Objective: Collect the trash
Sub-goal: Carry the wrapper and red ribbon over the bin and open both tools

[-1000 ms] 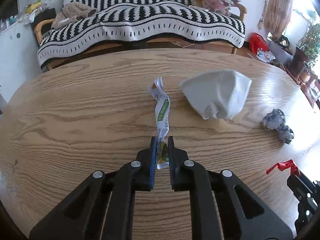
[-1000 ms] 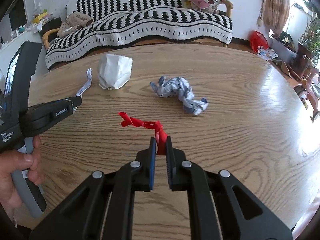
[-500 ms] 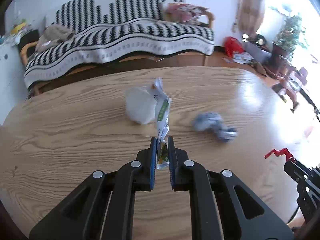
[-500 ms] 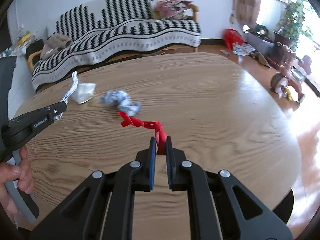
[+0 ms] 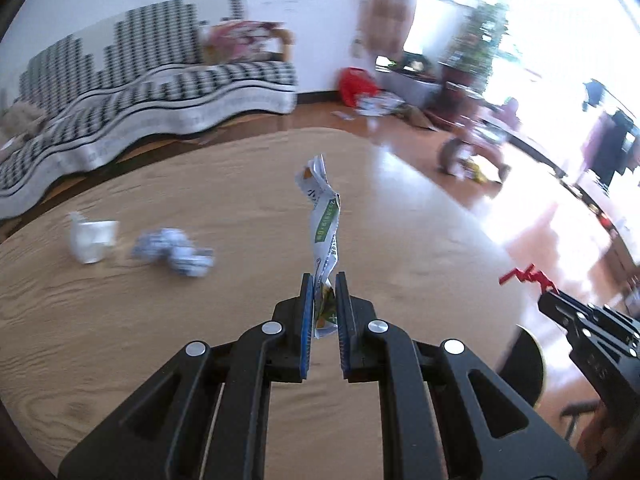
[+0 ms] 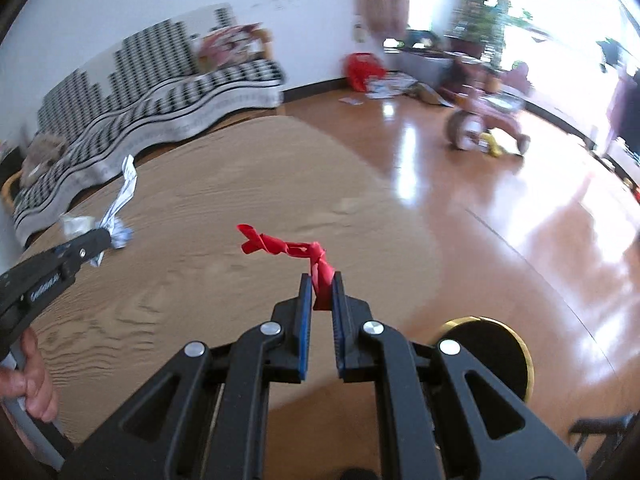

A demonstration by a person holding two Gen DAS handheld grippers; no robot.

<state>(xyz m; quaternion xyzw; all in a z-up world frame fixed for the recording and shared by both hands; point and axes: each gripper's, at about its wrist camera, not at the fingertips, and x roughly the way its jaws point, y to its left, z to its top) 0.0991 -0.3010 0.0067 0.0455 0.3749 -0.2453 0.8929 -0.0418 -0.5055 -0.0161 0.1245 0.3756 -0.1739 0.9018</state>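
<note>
Left gripper (image 5: 323, 280) fingers clamped on wrapper (image 5: 325, 220), right gripper (image 6: 319, 280) fingers on red scrap (image 6: 288, 246), both lifted off worktop (image 6: 208, 248); best kept pinched till over bin (image 6: 492, 356)

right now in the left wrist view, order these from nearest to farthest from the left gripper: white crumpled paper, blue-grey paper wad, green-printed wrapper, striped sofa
1. green-printed wrapper: clamped in the left gripper, sticking up ahead.
2. blue-grey paper wad: on the table, ahead to the left.
3. white crumpled paper: just beyond the wad, further left.
4. striped sofa: past the table's far edge, against the wall.
</note>
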